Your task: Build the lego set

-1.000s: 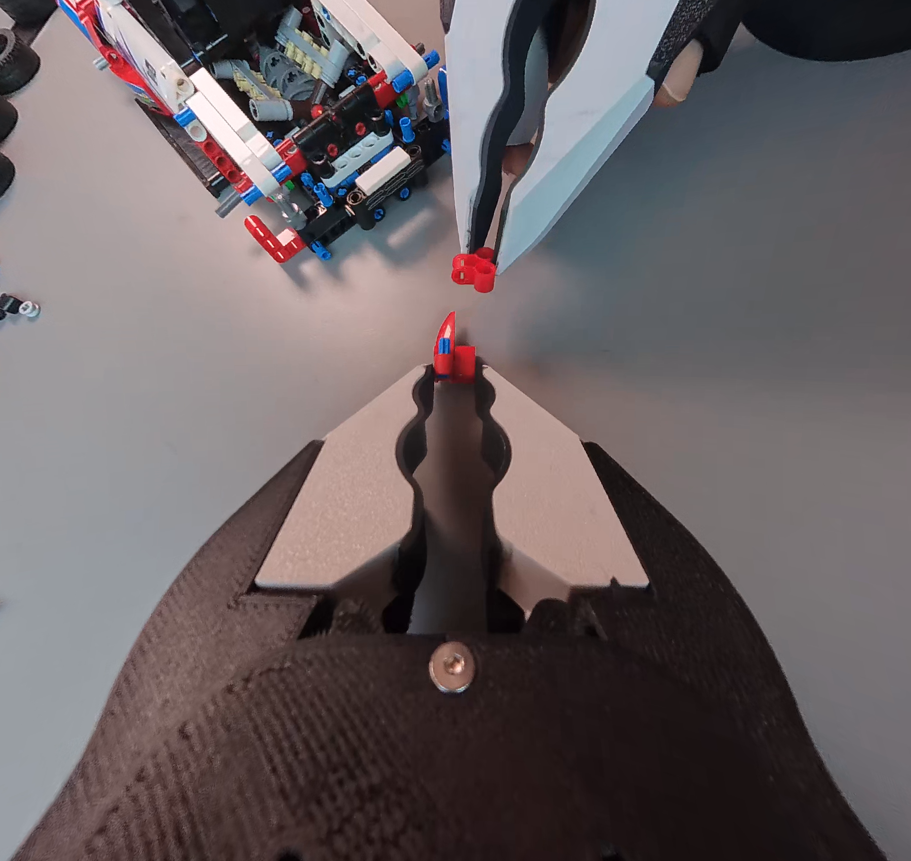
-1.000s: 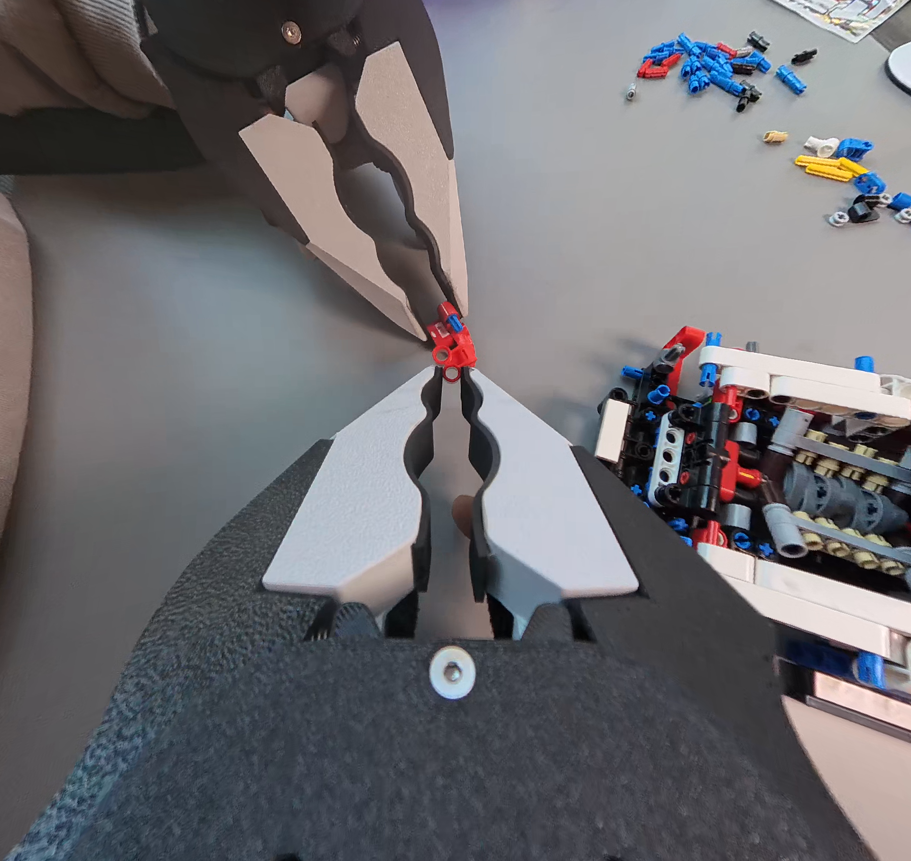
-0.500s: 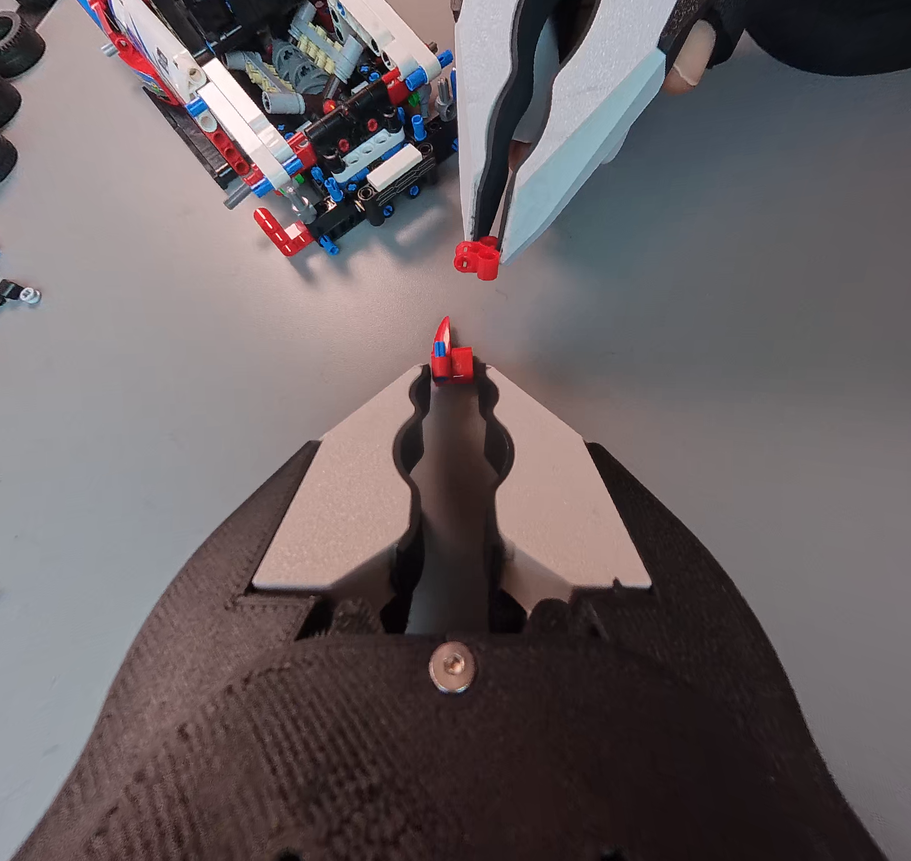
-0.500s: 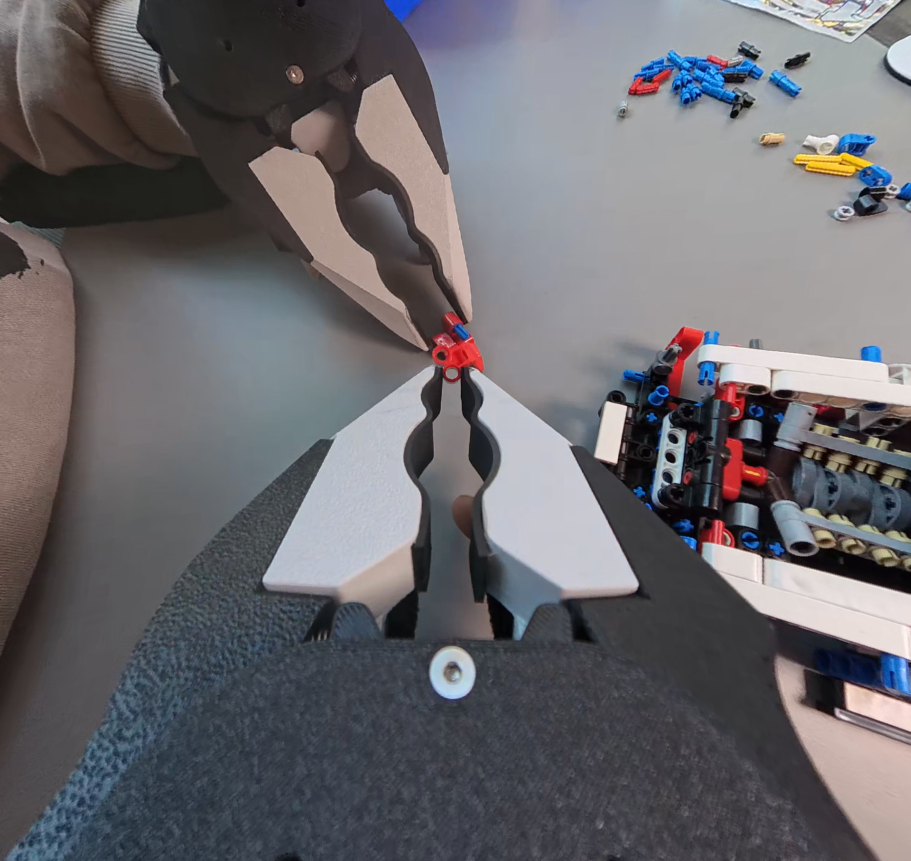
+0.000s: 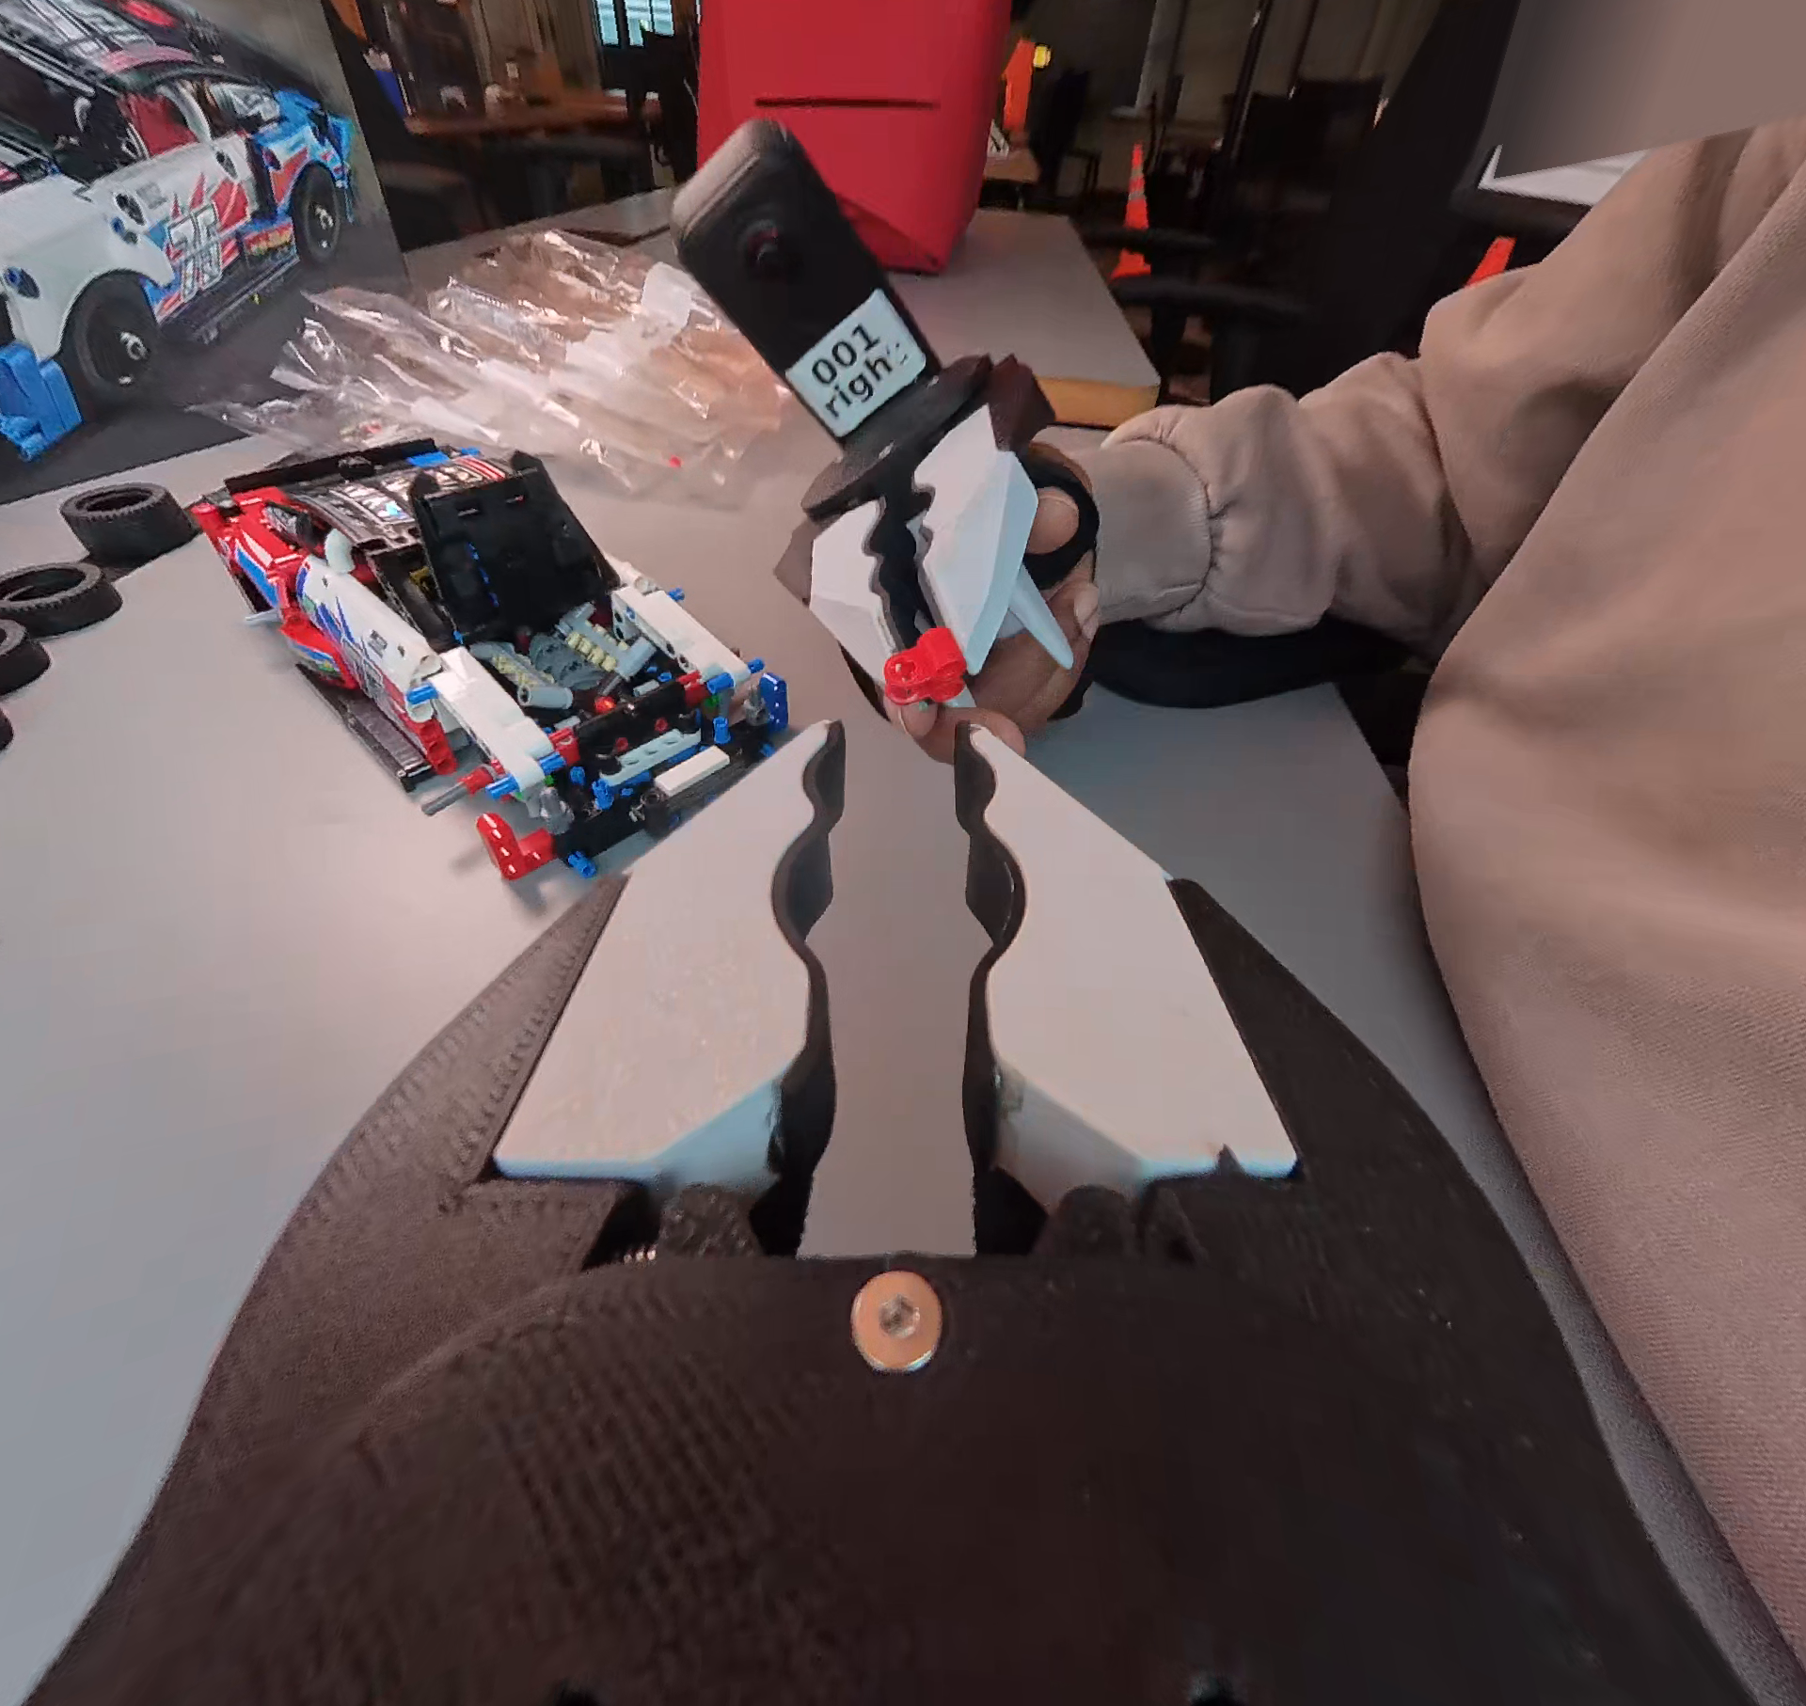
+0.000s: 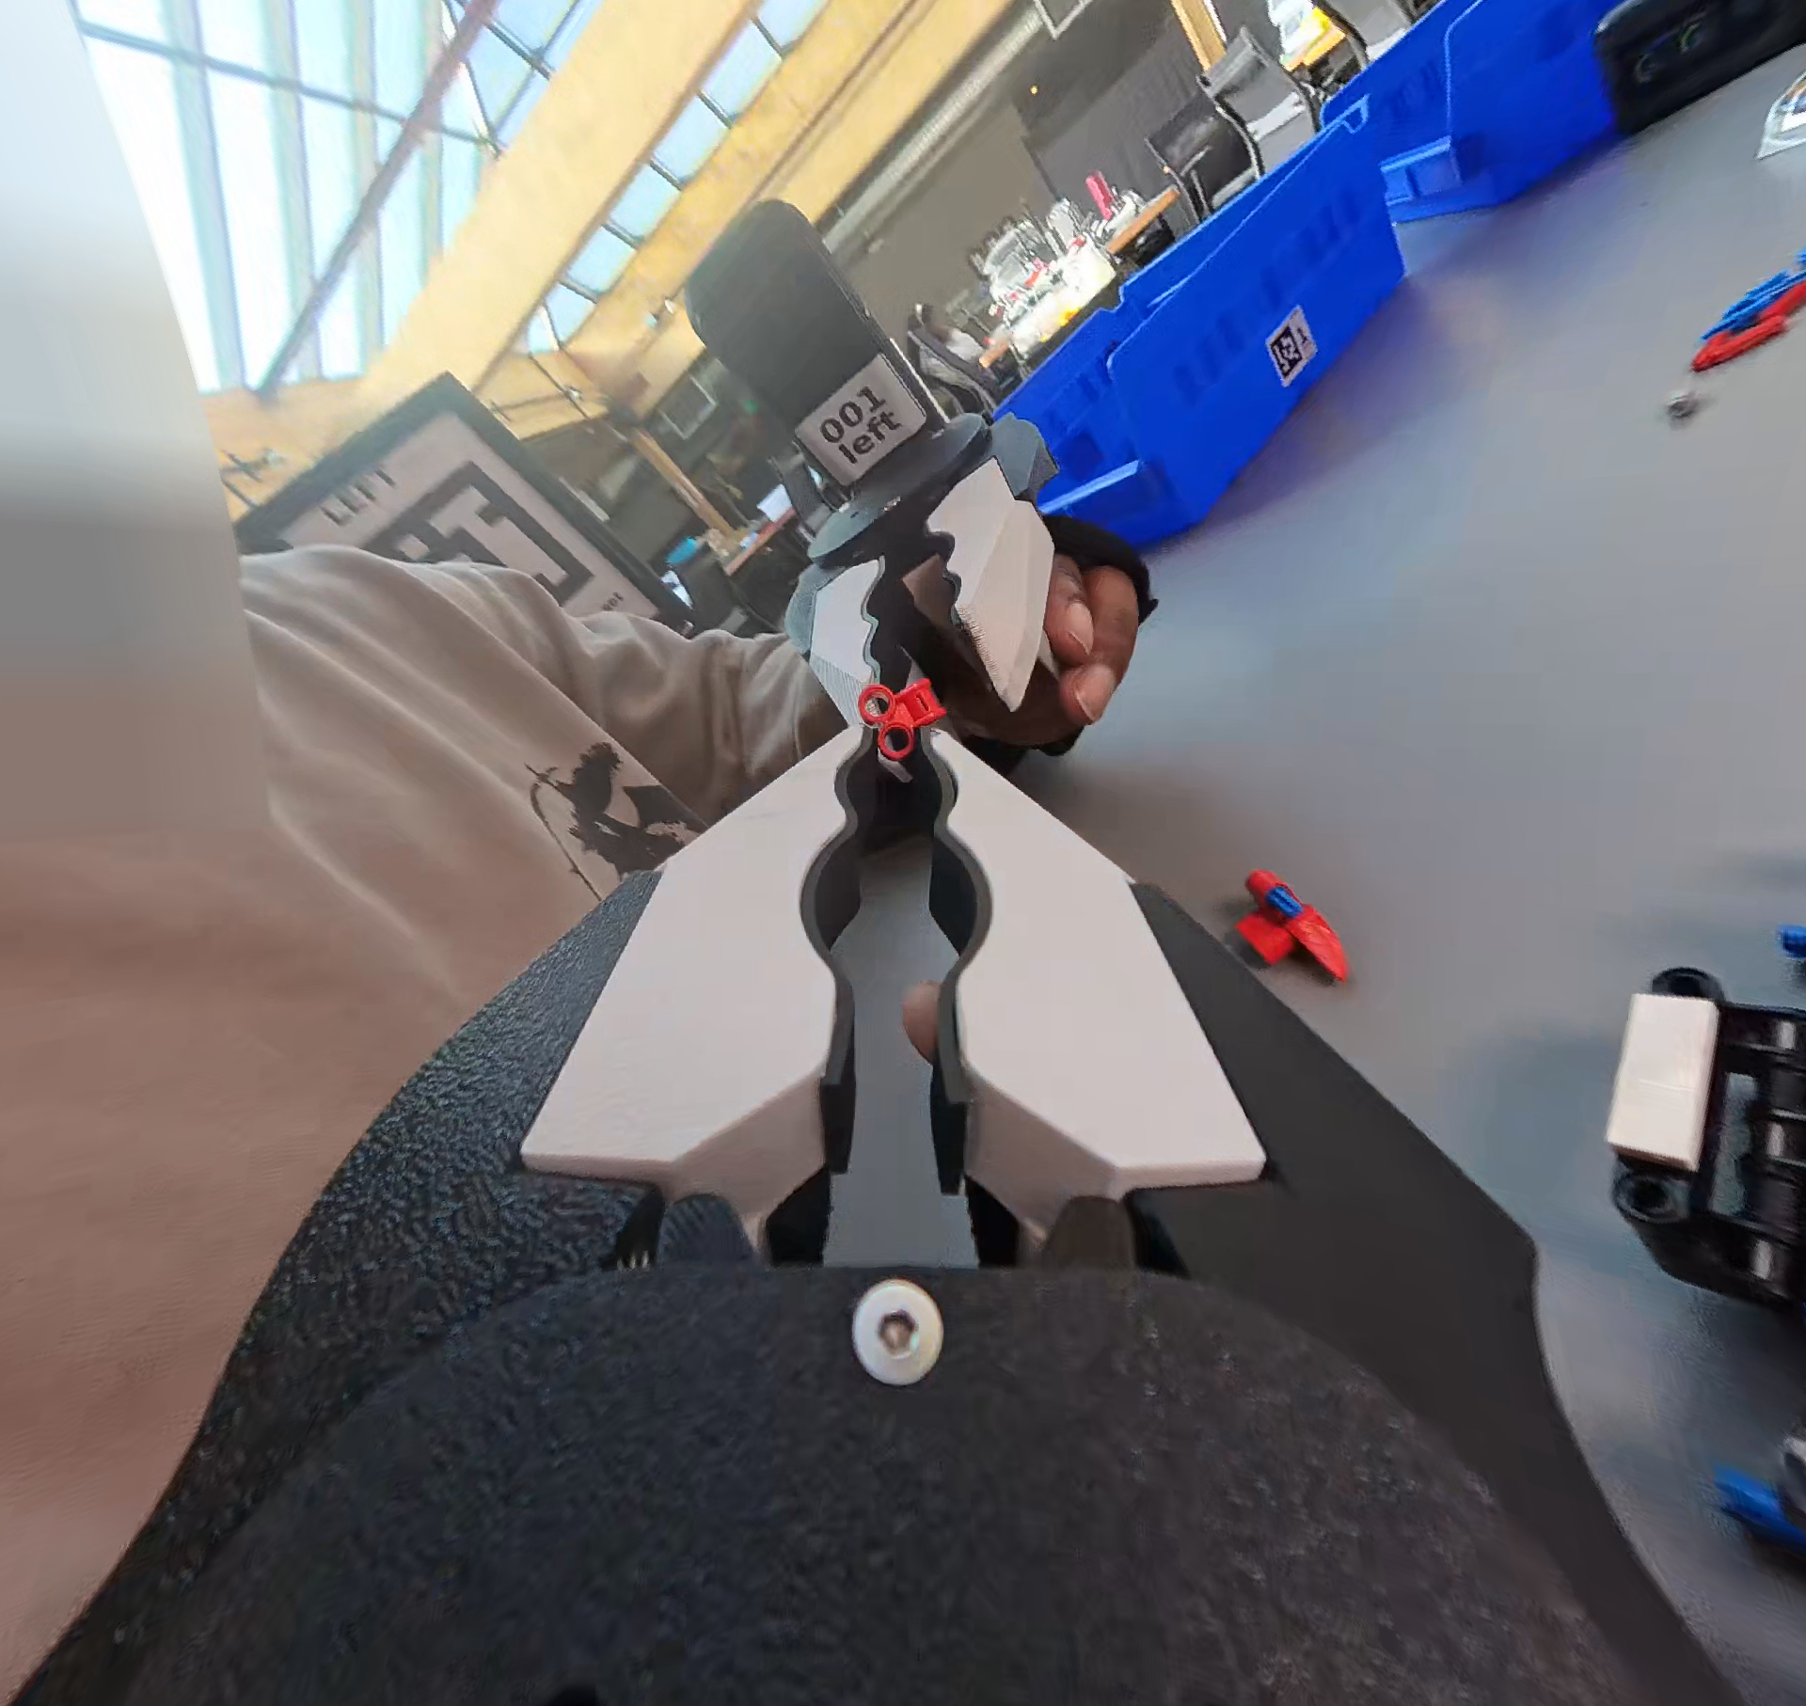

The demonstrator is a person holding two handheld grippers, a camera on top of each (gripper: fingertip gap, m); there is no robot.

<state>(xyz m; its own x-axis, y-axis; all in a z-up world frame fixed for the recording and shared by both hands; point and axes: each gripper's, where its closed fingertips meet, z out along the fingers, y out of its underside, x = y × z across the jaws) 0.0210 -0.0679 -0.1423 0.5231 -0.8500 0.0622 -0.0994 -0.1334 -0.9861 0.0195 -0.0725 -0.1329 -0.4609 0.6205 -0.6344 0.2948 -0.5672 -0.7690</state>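
While the left gripper (image 5: 897, 731) hangs with its jaws parted and nothing between them, the right gripper (image 6: 894, 748) is clamped on a small red connector (image 6: 897, 739) at its tips, lifted off the grey table (image 5: 244, 1024) and pointed at the other gripper. Red fin piece with a blue pin (image 6: 1292, 928) lies loose on the table just right of the right gripper, not mated to the connector (so that sub-step looks undone). Further out, the lego car (image 5: 469, 623) sits near the table's middle: body panels, cockpit and engine block look in place, front end open with bare pins, wheels not on, black tires (image 5: 88, 565) stacked off to the side. Judging by that, well past halfway, with small front parts and wheels left. Room: open table between the grippers and the car, near table edge close to the person's sleeve (image 5: 1466, 487). Beyond the car lie empty plastic bags (image 5: 518, 369) and the set's box (image 5: 166, 174); blue bins (image 6: 1270, 291) line the far side.
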